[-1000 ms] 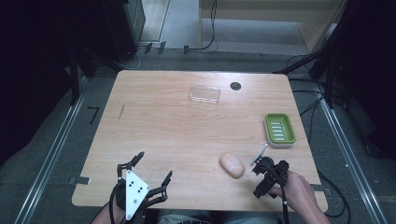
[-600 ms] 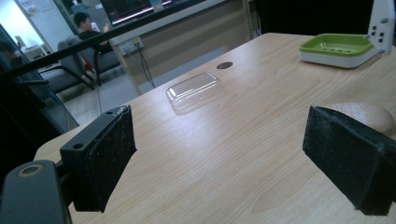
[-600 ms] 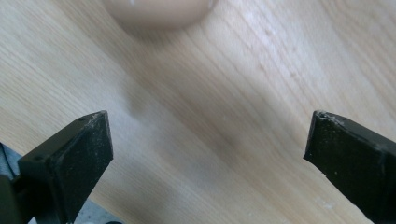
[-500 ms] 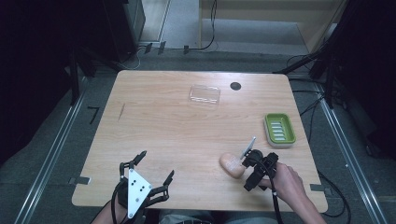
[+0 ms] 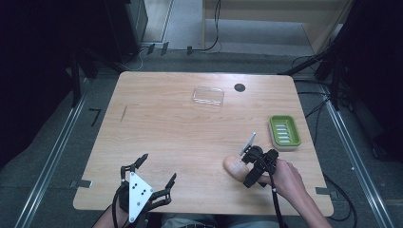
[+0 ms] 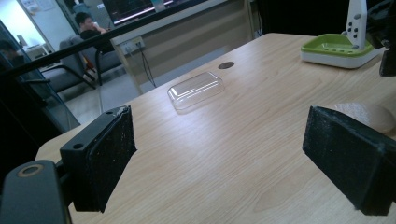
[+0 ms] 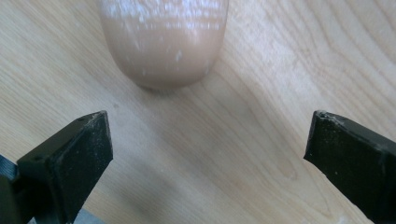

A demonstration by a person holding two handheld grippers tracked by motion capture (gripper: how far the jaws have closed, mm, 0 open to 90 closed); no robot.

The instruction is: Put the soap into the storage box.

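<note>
Two grippers are in use. Right gripper [image 5: 251, 164] hangs over the soap [image 5: 235, 166] at the bench's [image 5: 161, 128] near right, jaws wide apart, nothing between them; the soap lies just ahead of them in the right gripper view [image 7: 163, 42]. Left gripper [image 5: 149, 178] waits at the near left edge, jaws likewise apart and empty.

Risk, as judged: the rounded, smooth soap may squirt out if the jaws close off-centre, or slide along the bench if nudged first.

Count: one soap, one green dish [image 5: 283, 132], one clear lid [image 5: 208, 96].
</note>
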